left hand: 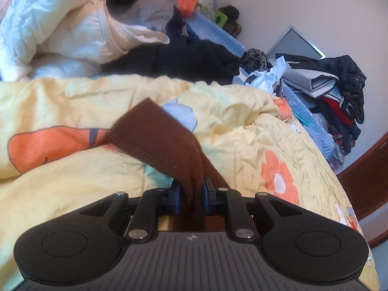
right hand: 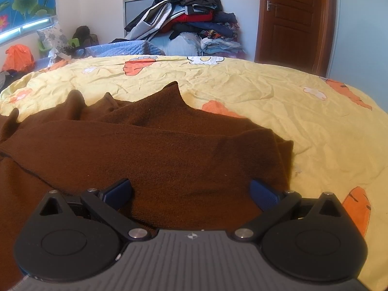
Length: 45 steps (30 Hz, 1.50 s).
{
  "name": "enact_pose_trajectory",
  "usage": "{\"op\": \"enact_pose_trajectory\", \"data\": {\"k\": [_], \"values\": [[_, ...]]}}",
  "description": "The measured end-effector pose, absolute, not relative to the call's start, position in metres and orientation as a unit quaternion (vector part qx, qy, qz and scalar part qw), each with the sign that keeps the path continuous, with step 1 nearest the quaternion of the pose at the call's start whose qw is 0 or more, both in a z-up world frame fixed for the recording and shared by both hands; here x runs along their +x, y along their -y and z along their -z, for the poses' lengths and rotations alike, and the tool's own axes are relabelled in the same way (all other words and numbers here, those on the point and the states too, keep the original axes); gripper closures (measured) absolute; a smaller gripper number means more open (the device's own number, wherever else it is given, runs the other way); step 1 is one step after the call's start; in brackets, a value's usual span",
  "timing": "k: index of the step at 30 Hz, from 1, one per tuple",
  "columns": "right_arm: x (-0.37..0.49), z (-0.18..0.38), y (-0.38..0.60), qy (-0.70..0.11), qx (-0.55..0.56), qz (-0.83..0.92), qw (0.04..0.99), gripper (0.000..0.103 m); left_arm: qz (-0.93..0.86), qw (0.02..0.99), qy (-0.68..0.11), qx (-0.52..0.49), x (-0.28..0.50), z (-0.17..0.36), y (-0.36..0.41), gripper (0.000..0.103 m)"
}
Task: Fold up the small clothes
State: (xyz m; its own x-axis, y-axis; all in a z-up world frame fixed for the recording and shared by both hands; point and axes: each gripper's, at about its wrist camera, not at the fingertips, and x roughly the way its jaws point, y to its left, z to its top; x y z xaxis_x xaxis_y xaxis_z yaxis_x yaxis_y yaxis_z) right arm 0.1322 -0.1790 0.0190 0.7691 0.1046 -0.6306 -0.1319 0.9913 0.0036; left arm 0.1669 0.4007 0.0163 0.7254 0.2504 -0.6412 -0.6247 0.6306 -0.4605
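1. L gripper: blue pads nearly closed, pinching a bunched strip of the brown knit garment; cloth runs from the pinch up and away to the left, lifted off the yellow quilt.
2. R gripper: jaws spread wide, nothing held; hovering low over the brown knit garment, blue pads either side of the fabric, contact w/ cloth can't be told.
3. Garment location: spread on the quilt, filling the lower left of the R view; right edge ends just beyond the R gripper's right pad, a pointed corner sticks up toward the far side of the bed.
4. Long axis: a long folded band, prob. a sleeve, lies left-to-right across the R view, roughly crosswise to the R fingers.
5. Key relation: bulk of cloth lies ahead and to the left of the R gripper; free right edge nearest R, so R looks better placed for that edge while L keeps its pinch.
6. Step judged: mid-fold, one end raised, other side not yet gripped.
7. Risk: knit bunched in the L pinch, may fold uneven.
8. Background: clothes pile beyond the bed, well apart.
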Motion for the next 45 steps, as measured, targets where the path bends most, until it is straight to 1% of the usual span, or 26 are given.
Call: {"op": "enact_pose_trajectory", "data": {"k": [2,5,7,9,11,13,14,15,16,17,19,20,21,23,26,28,30,31,33,34,35,36,41,43,45], "values": [[0.132,-0.019,0.179,-0.334,-0.020,-0.063,0.940,0.000,-0.253,0.880,-0.249,-0.316,0.162,-0.033,-0.385,0.090],[0.132,-0.019,0.180,-0.333,-0.017,-0.064,0.941,0.000,-0.210,0.920,-0.212,-0.254,0.154,-0.073,-0.331,0.091],[0.132,-0.019,0.181,-0.332,-0.013,-0.065,0.941,0.000,-0.142,0.946,-0.197,-0.216,0.151,-0.096,-0.274,0.091],[0.131,-0.019,0.181,-0.331,-0.010,-0.065,0.941,0.000,-0.053,0.967,-0.195,-0.153,0.147,-0.110,-0.199,0.091],[0.130,-0.019,0.182,-0.330,-0.004,-0.067,0.942,0.000,0.042,0.971,-0.224,-0.070,0.142,-0.107,-0.116,0.090],[0.130,-0.020,0.184,-0.328,0.002,-0.068,0.942,0.000,0.126,0.951,-0.279,-0.032,0.136,-0.085,-0.052,0.085],[0.129,-0.020,0.185,-0.328,0.005,-0.069,0.942,0.000,0.153,0.941,-0.300,-0.018,0.130,-0.072,-0.029,0.080],[0.129,-0.020,0.185,-0.327,0.007,-0.069,0.942,0.000,0.167,0.936,-0.310,-0.006,0.122,-0.061,-0.012,0.078],[0.129,-0.020,0.186,-0.326,0.009,-0.069,0.943,0.000,0.169,0.935,-0.311,0.000,0.112,-0.051,-0.001,0.078],[0.128,-0.020,0.186,-0.326,0.012,-0.070,0.943,0.000,0.164,0.936,-0.310,-0.006,0.102,-0.044,0.001,0.074],[0.127,-0.021,0.188,-0.325,0.016,-0.071,0.943,0.000,0.156,0.935,-0.316,-0.051,0.085,-0.035,-0.007,0.042],[0.127,-0.021,0.188,-0.324,0.018,-0.072,0.943,0.000,0.150,0.933,-0.316,-0.083,0.077,-0.030,-0.018,0.008],[0.127,-0.021,0.189,-0.324,0.020,-0.073,0.943,0.000,0.143,0.934,-0.307,-0.112,0.067,-0.027,-0.028,0.000],[0.127,-0.021,0.190,-0.324,0.023,-0.074,0.943,0.000,0.129,0.938,-0.290,-0.143,0.052,-0.020,-0.049,0.000],[0.127,-0.027,0.190,-0.329,0.043,-0.071,0.941,0.000,0.111,0.933,-0.308,-0.151,0.041,-0.005,-0.064,0.000],[0.128,-0.041,0.195,-0.338,0.127,-0.085,0.928,0.001,0.113,0.931,-0.289,-0.191,0.036,-0.005,-0.075,0.000],[0.134,-0.053,0.200,-0.344,0.227,-0.125,0.903,0.002,0.106,0.931,-0.289,-0.197,0.038,-0.004,-0.075,0.000],[0.140,-0.056,0.199,-0.352,0.256,-0.138,0.890,0.003,0.104,0.931,-0.290,-0.194,0.038,-0.005,-0.073,0.000],[0.157,-0.057,0.192,-0.384,0.285,-0.153,0.865,0.012,0.103,0.933,-0.291,-0.185,0.037,-0.005,-0.072,0.000],[0.167,-0.056,0.187,-0.403,0.294,-0.152,0.853,0.014,0.104,0.933,-0.291,-0.186,0.037,-0.006,-0.072,0.000],[0.174,-0.054,0.182,-0.418,0.300,-0.150,0.844,0.017,0.105,0.932,-0.289,-0.190,0.036,-0.005,-0.074,0.000],[0.178,-0.053,0.176,-0.428,0.303,-0.151,0.838,0.018,0.107,0.931,-0.287,-0.197,0.037,-0.003,-0.074,0.000],[0.192,-0.062,0.127,-0.448,0.271,-0.189,0.830,0.019,0.109,0.929,-0.280,-0.216,0.038,0.000,-0.078,0.000],[0.204,-0.060,0.105,-0.473,0.241,-0.185,0.827,0.025,0.108,0.929,-0.280,-0.215,0.038,0.000,-0.077,0.000],[0.216,-0.051,0.089,-0.502,0.191,-0.153,0.829,0.041,0.109,0.929,-0.280,-0.216,0.038,0.001,-0.076,0.000]]}}
